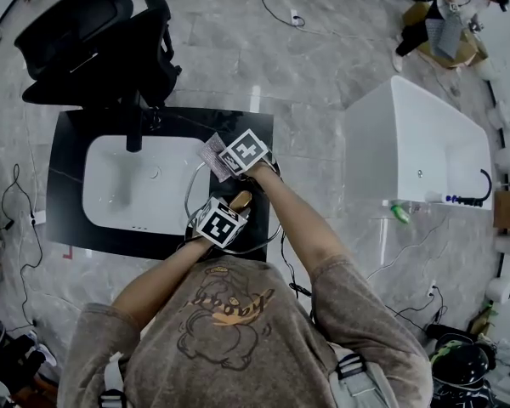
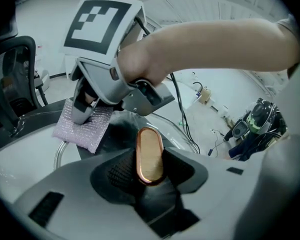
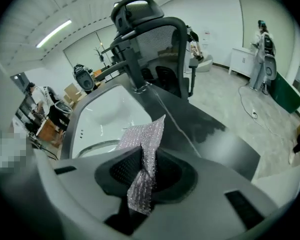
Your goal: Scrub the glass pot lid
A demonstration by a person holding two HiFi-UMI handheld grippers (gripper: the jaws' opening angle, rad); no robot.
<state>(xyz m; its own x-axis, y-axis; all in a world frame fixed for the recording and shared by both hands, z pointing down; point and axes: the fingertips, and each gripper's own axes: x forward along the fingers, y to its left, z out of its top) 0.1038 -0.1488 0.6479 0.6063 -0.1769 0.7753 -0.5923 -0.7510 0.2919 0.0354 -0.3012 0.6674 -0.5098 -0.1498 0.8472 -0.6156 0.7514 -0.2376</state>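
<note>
The glass pot lid (image 1: 200, 179) with a metal rim lies tilted over the right end of the white basin (image 1: 123, 189). My left gripper (image 1: 235, 207) is shut on the lid's copper-coloured oval handle (image 2: 149, 155), which stands upright between the jaws. My right gripper (image 1: 223, 161) is shut on a glittery silver scrub cloth (image 3: 141, 156); the cloth (image 2: 83, 126) rests on the lid's glass near its far rim (image 2: 59, 152). In the right gripper view a stretch of the lid's rim (image 3: 96, 146) shows beyond the jaws.
A black faucet (image 1: 134, 127) stands at the basin's back on the black counter (image 1: 68, 177). A black office chair (image 1: 98, 36) sits behind the sink. A white bathtub (image 1: 425, 147) is to the right. Cables trail on the floor; a person (image 1: 446, 15) is far back.
</note>
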